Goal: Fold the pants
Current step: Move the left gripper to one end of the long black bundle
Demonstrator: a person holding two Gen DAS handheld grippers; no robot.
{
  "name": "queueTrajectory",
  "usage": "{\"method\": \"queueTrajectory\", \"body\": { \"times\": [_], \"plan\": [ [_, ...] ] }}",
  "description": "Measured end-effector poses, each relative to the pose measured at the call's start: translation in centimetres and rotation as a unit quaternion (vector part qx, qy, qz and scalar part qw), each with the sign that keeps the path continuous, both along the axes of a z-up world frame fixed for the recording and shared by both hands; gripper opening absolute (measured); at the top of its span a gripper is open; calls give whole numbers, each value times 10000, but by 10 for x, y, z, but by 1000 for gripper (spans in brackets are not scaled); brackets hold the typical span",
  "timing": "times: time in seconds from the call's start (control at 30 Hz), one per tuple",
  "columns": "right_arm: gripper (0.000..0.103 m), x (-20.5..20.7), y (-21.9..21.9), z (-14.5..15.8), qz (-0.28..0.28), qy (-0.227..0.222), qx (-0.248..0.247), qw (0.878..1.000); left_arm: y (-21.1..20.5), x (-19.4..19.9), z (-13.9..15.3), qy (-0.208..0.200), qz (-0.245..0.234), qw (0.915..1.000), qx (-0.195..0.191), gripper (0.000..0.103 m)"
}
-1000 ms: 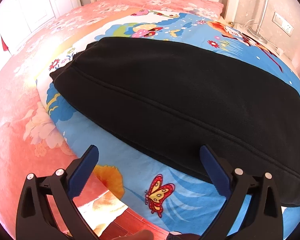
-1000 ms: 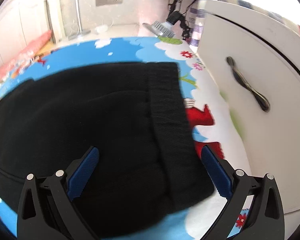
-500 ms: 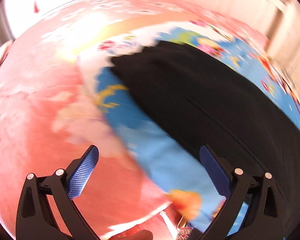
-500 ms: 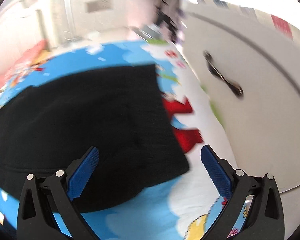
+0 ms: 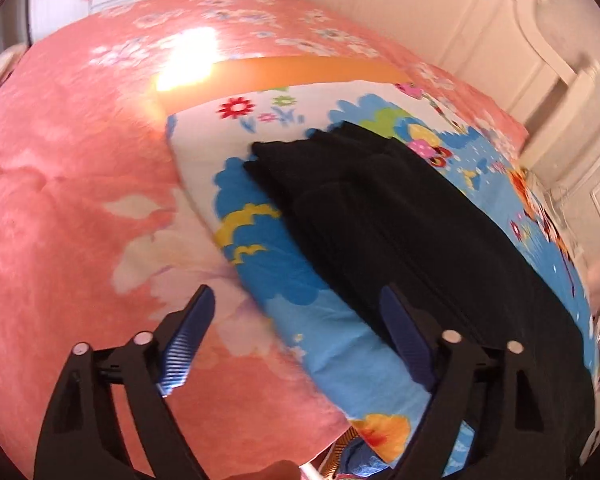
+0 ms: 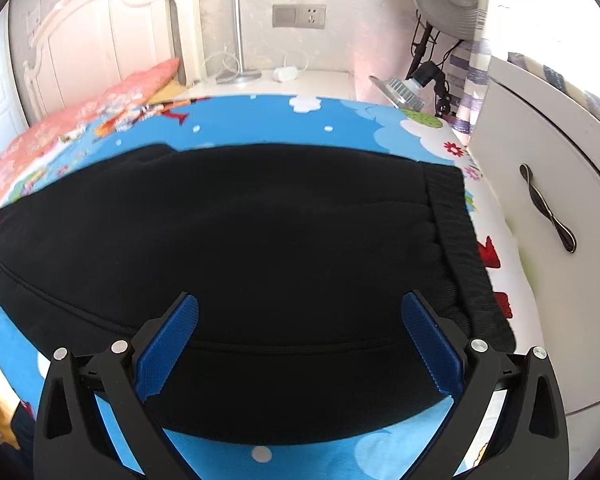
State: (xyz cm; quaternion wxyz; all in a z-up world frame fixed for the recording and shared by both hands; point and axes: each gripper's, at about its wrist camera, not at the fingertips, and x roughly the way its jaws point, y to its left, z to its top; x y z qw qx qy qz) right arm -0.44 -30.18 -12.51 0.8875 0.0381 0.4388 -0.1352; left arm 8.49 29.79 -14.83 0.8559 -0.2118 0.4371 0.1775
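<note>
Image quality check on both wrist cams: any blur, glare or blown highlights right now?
Left wrist: motion-soft overall, with a blown sun patch on the pink quilt; the black pants show little texture. Right wrist: sharp, waistband ribbing readable, window corner top right overexposed, heavy fisheye bending at the cabinet.

Two close wrist views over the bed, both sharing the pants (opposite ends).
</note>
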Motion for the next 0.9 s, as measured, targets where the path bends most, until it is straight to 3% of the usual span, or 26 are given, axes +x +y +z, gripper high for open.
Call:
{"method": "queueTrajectory", "body": {
  "times": [0.13,0.2,0.3,0.53,0.67,0.83,0.87,0.9],
  "plan": [
    [97,4,3,-17,-137,349,-94,9993,-40,16,4,-104,-624,9970,438,74],
    [98,3,5,-18,-146,322,-153,9993,-61,24,7,-200,-950,9931,655,75],
    [98,4,8,-18,-175,369,-195,9990,-85,33,6,-231,-1336,9881,721,76],
    [98,4,16,-12,-208,478,-336,9981,-87,63,-22,4,-1622,9817,998,79],
    [98,6,37,8,21,354,-513,9981,-43,76,-33,-7,-1335,9887,685,83],
    [98,26,82,32,594,134,-435,9972,-14,75,-28,-252,-1325,9907,202,75],
    [97,34,93,34,760,121,-356,9964,-12,70,-24,-359,-1291,9909,100,75],
    [97,42,107,36,937,109,-294,9951,-1,59,-16,-666,-1197,9902,-254,75]
  ]
}}
